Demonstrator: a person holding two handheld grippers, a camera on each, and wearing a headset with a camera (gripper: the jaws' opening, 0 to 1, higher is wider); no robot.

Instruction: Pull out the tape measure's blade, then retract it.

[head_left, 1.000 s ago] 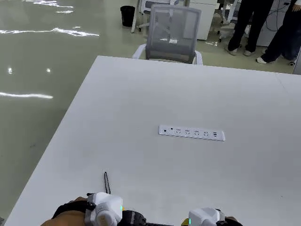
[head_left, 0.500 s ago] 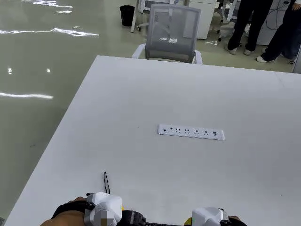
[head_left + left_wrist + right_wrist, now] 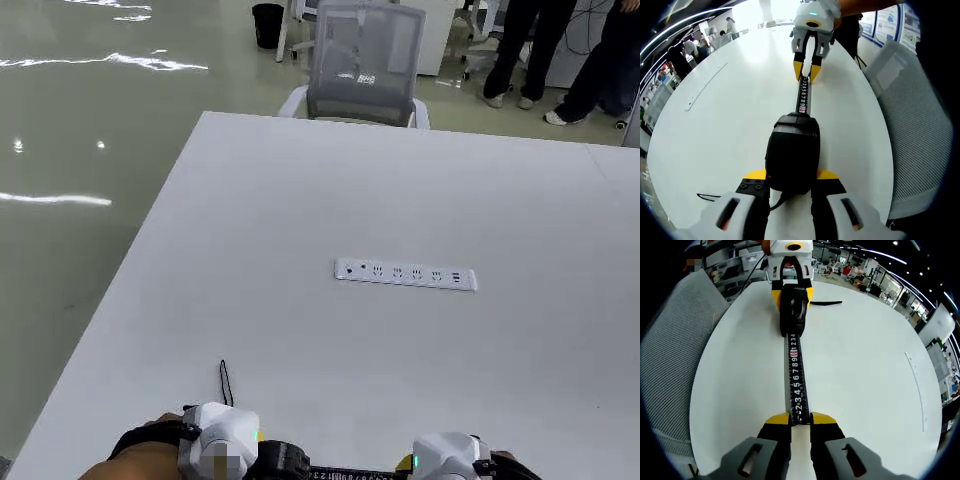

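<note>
Meanwhile, the left gripper [image 3: 792, 176] clamped the black tape measure [image 3: 792, 150] by its case at the near edge of the white counter [image 3: 730, 115], at 6 o'clock in the head view. Its blade [image 3: 795, 380] ran toward 12 o'clock in the left gripper view, tip pinched in the right gripper [image 3: 800, 419].

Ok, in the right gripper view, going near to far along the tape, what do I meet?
Right gripper, jaws shut on the blade's end → blade → case → left gripper, gripping the case.
</note>
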